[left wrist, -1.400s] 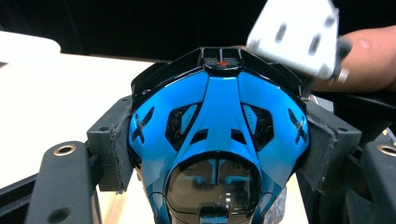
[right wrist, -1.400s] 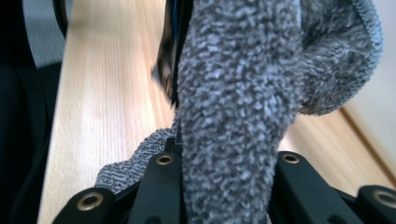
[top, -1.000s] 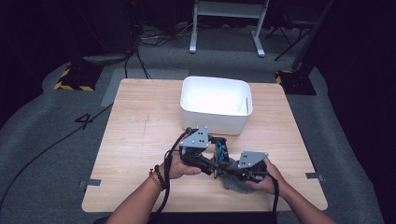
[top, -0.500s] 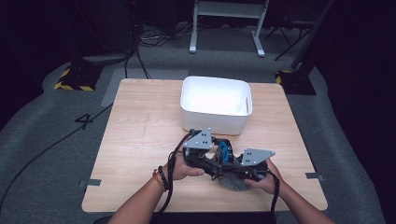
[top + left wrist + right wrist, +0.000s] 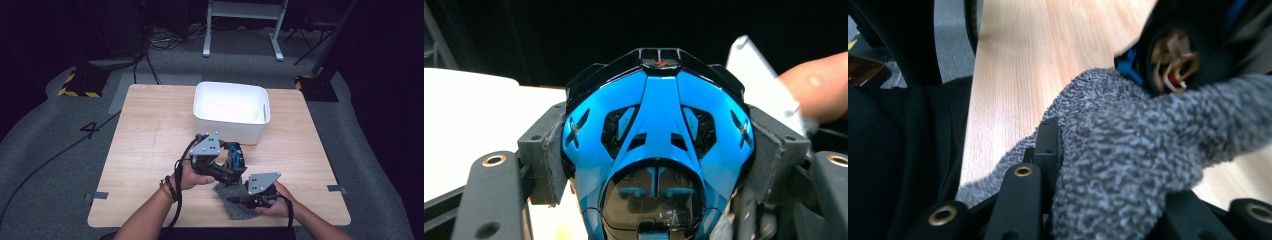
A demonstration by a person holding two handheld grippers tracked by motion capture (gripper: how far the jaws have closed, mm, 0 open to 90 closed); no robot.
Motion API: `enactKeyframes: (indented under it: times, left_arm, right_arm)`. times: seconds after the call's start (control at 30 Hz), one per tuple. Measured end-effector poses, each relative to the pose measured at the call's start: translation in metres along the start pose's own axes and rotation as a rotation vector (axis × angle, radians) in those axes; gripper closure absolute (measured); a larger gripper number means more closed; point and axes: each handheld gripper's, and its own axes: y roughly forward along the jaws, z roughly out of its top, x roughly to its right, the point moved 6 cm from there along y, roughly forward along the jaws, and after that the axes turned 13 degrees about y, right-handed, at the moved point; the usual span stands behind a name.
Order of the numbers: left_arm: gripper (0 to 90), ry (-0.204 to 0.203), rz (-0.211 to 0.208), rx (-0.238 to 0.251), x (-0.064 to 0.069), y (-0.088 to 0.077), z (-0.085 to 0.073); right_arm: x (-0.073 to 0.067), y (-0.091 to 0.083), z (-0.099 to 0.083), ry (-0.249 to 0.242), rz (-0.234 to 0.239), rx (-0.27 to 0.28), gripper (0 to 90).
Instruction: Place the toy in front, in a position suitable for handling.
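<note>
While the left gripper (image 5: 234, 161) clamps the blue-and-black toy car (image 5: 658, 150) across its width, pads pressed on both flanks, it holds the car just above the near middle of the table (image 5: 150, 130), this side of the white bin (image 5: 231, 111). The right gripper (image 5: 235, 196), jaws pinched shut on a grey cloth (image 5: 1128, 150), sits just near and right of the car. With the car lying up and to the left of the cloth, I'd judge the right hand is the one that must travel to wipe it.
</note>
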Motion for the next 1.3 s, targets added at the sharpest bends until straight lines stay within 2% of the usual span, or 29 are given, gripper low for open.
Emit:
enactKeyframes:
  times: [0.07,0.23,0.3,0.37,0.43,0.5,0.6,0.7,0.77,0.87,0.93,1.0,1.07,1.1,1.13,1.17,1.3]
  left_arm:
    - [25.6,-0.009,0.017,-0.013,-0.005,-0.002,-0.006]
    - [25.6,-0.027,0.01,-0.019,-0.01,-0.007,-0.014]
    - [25.6,-0.032,-0.01,-0.015,-0.009,-0.006,-0.014]
    - [25.6,-0.02,-0.044,-0.03,-0.003,-0.001,-0.014]
    - [25.6,-0.008,-0.082,-0.042,0.004,0.006,-0.014]
    - [25.6,0.005,-0.111,-0.047,0.012,0.016,-0.013]
    - [25.6,-0.001,-0.149,-0.034,0.019,0.026,-0.011]
    - [25.5,-0.028,-0.131,-0.021,0.014,0.025,-0.014]
    - [25.5,-0.031,-0.102,-0.023,0.011,0.024,-0.014]
    - [25.4,-0.032,-0.09,-0.016,0.009,0.02,-0.012]
    - [25.5,-0.027,-0.081,-0.008,0.008,0.016,-0.01]
    - [25.5,-0.022,-0.071,0.002,0.007,0.012,-0.007]
    - [25.5,-0.023,-0.065,0.02,0.006,0.008,-0.004]
    - [25.6,-0.02,-0.061,0.028,0.006,0.005,-0.002]
    - [25.6,-0.016,-0.059,0.027,0.005,0.004,-0.002]
    - [25.6,-0.014,-0.052,0.023,0.005,0.002,-0.002]
    - [25.6,-0.012,-0.026,-0.003,0.002,-0.005,-0.005]
  right_arm:
    - [0.0,-0.008,0.003,-0.012,-0.014,0.013,72.8]
    - [0.008,-0.037,0.009,-0.019,-0.072,0.058,72.9]
    - [0.014,-0.05,0.012,-0.011,-0.111,0.083,73.0]
    - [0.023,-0.066,0.017,0.017,-0.16,0.135,73.0]
    - [0.028,-0.078,0.024,0.036,-0.178,0.192,73.0]
    - [0.028,-0.087,0.034,0.03,-0.184,0.262,73.0]
    - [0.025,-0.09,0.043,0.008,-0.189,0.321,72.3]
    - [0.024,-0.088,0.044,0.002,-0.213,0.332,72.5]
    - [0.024,-0.082,0.04,0.006,-0.204,0.311,72.5]
    - [0.021,-0.063,0.029,-0.06,-0.232,0.188,72.5]
    - [0.022,-0.051,0.019,-0.05,-0.195,0.118,72.6]
    - [0.025,-0.045,0.013,-0.031,-0.173,0.082,72.5]
    - [0.032,-0.039,0.003,0.024,-0.149,0.006,71.4]
    - [0.036,-0.038,-0.001,0.05,-0.138,-0.012,71.2]
    - [0.042,-0.038,-0.007,0.1,-0.116,-0.03,71.1]
    - [0.046,-0.039,-0.011,0.12,-0.115,-0.042,71.1]
    - [0.075,-0.053,-0.031,0.242,-0.172,-0.087,70.5]
